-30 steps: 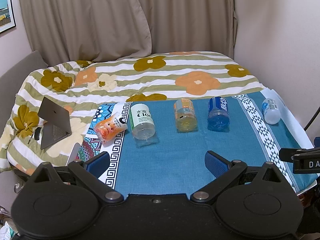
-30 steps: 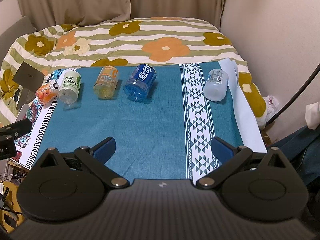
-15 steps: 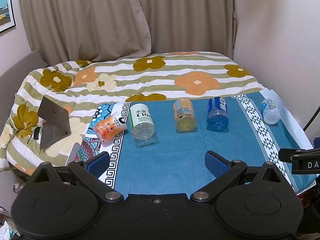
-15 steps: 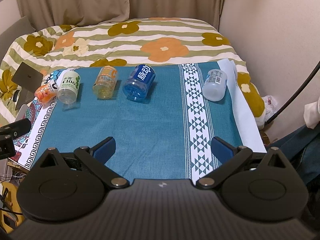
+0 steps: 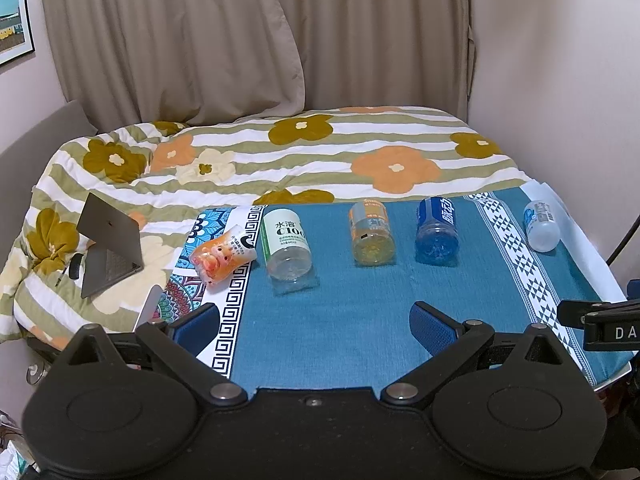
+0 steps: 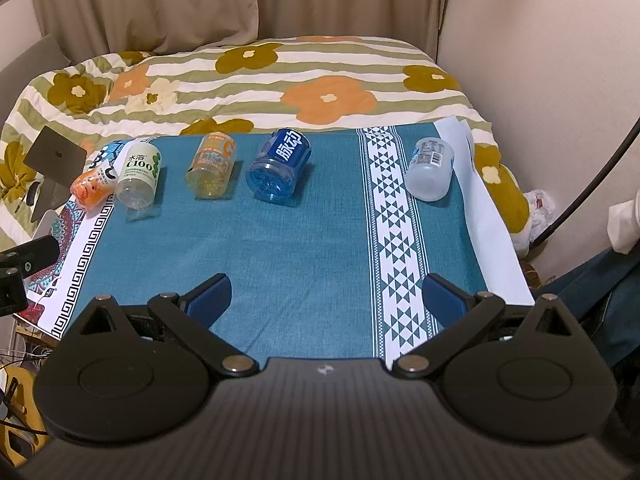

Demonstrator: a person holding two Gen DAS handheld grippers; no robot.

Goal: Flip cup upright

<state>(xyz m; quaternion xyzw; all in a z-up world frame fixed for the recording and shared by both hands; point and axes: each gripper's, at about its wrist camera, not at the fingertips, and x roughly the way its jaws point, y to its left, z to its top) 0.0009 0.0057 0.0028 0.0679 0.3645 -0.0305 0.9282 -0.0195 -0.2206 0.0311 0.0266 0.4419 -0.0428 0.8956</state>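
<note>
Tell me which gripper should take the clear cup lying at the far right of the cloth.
Right. The clear cup lies ahead of the right gripper; in the left wrist view it sits far right of the left gripper. Both open, empty.

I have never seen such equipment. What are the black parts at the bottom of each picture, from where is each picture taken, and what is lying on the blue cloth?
The black parts are two handheld grippers; a person carries one in each hand. Each has a camera looking forward along its two blue-padded fingers, so one picture comes from the left gripper and the other from the right gripper. Both are open and hold nothing.

On the blue cloth, spread over a table in front of a flowered bed, five cut-bottle cups lie on their sides in a row: an orange cartoon cup, a green-labelled clear cup, an orange-labelled cup, a blue cup and a white-labelled clear cup at the far right. None stands upright yet. A laptop rests on the bed.
</note>
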